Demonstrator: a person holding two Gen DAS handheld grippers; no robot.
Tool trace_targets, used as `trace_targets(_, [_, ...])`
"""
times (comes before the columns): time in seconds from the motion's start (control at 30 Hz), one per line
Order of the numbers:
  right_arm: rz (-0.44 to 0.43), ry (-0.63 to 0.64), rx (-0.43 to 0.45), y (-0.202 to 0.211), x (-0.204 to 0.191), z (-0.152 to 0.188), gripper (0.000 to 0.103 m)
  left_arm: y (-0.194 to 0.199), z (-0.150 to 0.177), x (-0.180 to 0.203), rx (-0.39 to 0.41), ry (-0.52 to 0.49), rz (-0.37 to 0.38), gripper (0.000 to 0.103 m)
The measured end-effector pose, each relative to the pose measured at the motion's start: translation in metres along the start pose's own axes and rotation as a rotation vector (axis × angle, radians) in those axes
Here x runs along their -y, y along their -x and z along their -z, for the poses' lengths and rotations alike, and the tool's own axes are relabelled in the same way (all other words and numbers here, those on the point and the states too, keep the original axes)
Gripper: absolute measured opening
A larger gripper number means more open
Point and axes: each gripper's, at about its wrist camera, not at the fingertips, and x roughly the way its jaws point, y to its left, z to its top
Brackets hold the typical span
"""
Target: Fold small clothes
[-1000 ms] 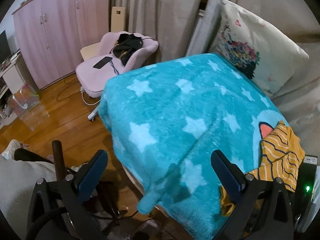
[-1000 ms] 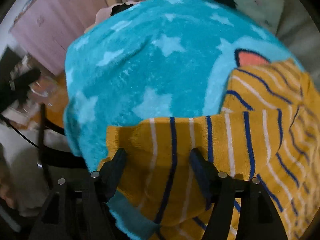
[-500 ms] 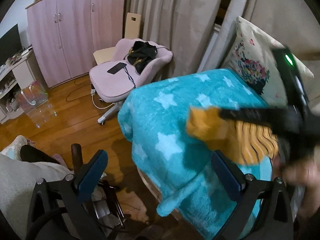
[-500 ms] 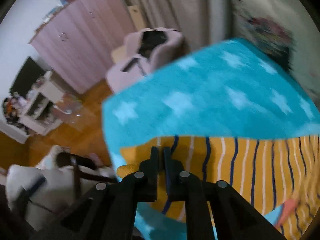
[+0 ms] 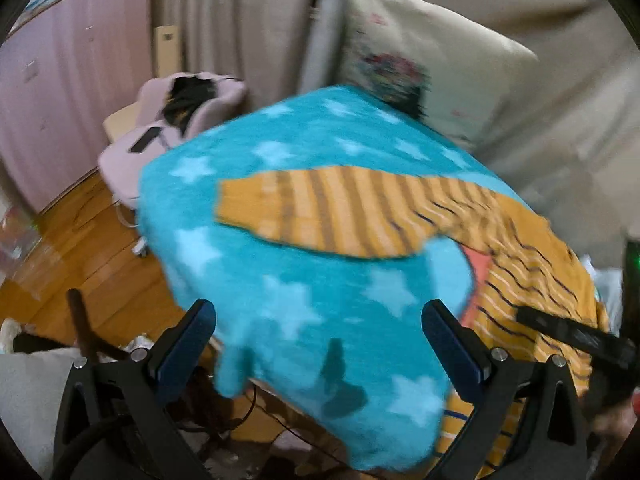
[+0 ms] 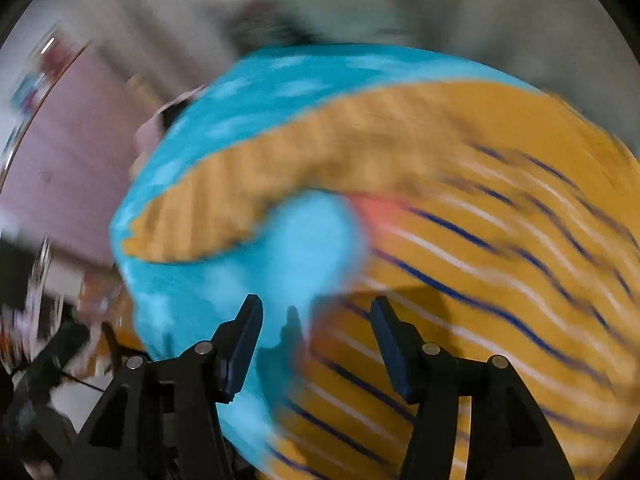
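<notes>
Claws, two of them, both gape wide and grip nothing: your left claw [image 5: 320, 336] hovers over the one star-print blanket [image 5: 304, 300], your right claw [image 6: 316, 336] above the single striped sweater [image 5: 400, 212], spread flat there, one sleeve stretched leftward.

Left wrist view: set low at the near edge of the blue star blanket [image 5: 304, 288], looking forward and slightly down across it toward the curtain [image 5: 240, 28], pillow [image 5: 432, 60] and pink chair [image 5: 168, 136], own jaws wide at the bottom corners. Right wrist view: much nearer, tilted down onto the striped yellow garment [image 6: 500, 240], heavily blurred, own jaws apart at the bottom. Shared by both: the blanket, the garment's outstretched sleeve [image 5: 320, 212], pink cabinet [image 6: 72, 160] at left
</notes>
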Motion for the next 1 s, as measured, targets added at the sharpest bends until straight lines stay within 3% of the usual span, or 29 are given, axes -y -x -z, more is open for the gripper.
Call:
trace_targets(0.2, [0.124, -0.309, 0.089, 0.087, 0.152, 0.084, 0.061, -0.018, 0.031, 0.071, -0.152, -0.056, 0.124, 0.103])
trace_targets(0.3, [0.224, -0.465, 0.144, 0.134, 0.221, 0.137, 0.061, -0.009, 0.048, 0.104, -0.156, -0.089, 0.158, 0.103])
trace_targets(0.43, [0.374, -0.579, 0.199, 0.179, 0.277, 0.193, 0.061, 0.007, 0.060, 0.140, -0.123, -0.154, 0.160, 0.103])
trace_targets(0.53, [0.456, -0.565, 0.196, 0.192, 0.300, 0.216, 0.061, 0.014, 0.069, 0.159, -0.118, -0.178, 0.157, 0.103])
trace_targets(0.63, [0.563, -0.443, 0.179, 0.185, 0.308, 0.221, 0.062, 0.021, 0.075, 0.171, -0.114, -0.204, 0.145, 0.103])
trace_targets(0.7, [0.622, -0.370, 0.172, 0.179, 0.314, 0.221, 0.068, 0.027, 0.079, 0.180, -0.104, -0.223, 0.136, 0.103])
trace_targets(0.73, [0.628, -0.353, 0.168, 0.175, 0.321, 0.225, 0.072, 0.028, 0.079, 0.181, -0.100, -0.229, 0.130, 0.103])
trace_targets(0.87, [0.581, -0.317, 0.187, 0.169, 0.333, 0.235, 0.071, 0.034, 0.084, 0.185, -0.091, -0.226, 0.110, 0.103])
trace_targets(0.9, [0.554, -0.325, 0.186, 0.171, 0.335, 0.235, 0.068, 0.034, 0.084, 0.185, -0.089, -0.222, 0.106, 0.103])
trace_targets(0.97, [0.490, -0.362, 0.193, 0.175, 0.345, 0.234, 0.035, 0.034, 0.083, 0.187, -0.084, -0.215, 0.097, 0.103])
trace_targets(1.0, [0.471, -0.389, 0.195, 0.181, 0.352, 0.234, 0.025, 0.034, 0.083, 0.189, -0.084, -0.214, 0.096, 0.103])
